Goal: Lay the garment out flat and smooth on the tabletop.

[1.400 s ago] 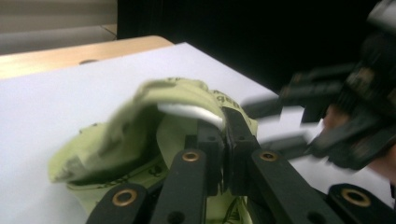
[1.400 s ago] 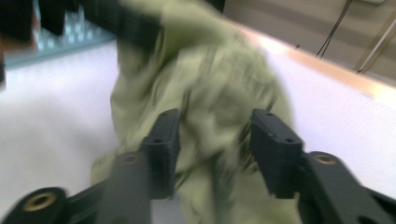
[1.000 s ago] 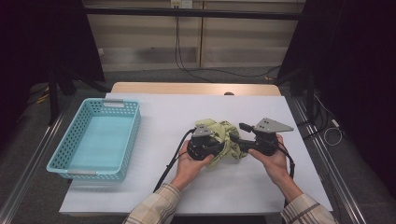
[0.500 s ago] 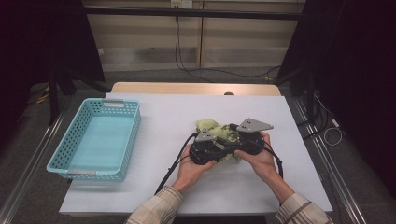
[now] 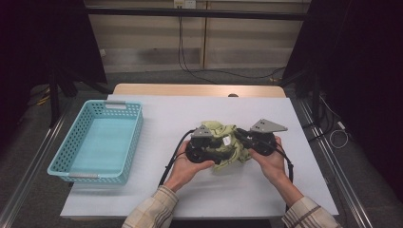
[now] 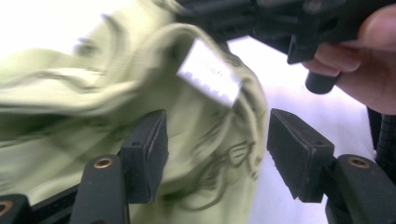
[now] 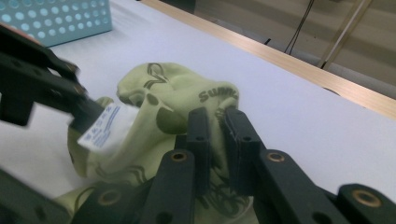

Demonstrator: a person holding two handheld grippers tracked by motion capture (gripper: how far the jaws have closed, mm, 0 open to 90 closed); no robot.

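Observation:
A pale green garment (image 5: 231, 151) with dark print lies bunched on the white table (image 5: 190, 114), its white label (image 6: 208, 72) turned up. My left gripper (image 6: 217, 154) has just been opening. Its jaws now stand apart around a fold of the cloth without pressing it. My right gripper (image 7: 218, 135) has just been closing and now pinches a printed fold of the garment (image 7: 177, 93) between its pads. In the high view the left gripper (image 5: 219, 151) and the right gripper (image 5: 241, 138) face each other across the bundle, each held in a hand.
A turquoise mesh basket (image 5: 90, 176) stands on the left part of the table, with nothing in it. The wooden table edge (image 5: 199, 89) runs along the back. Cables trail from both grippers toward the person.
The two hands have drawn closer together around the garment, which is now bunched tighter between the grippers. The left hand has lifted slightly.

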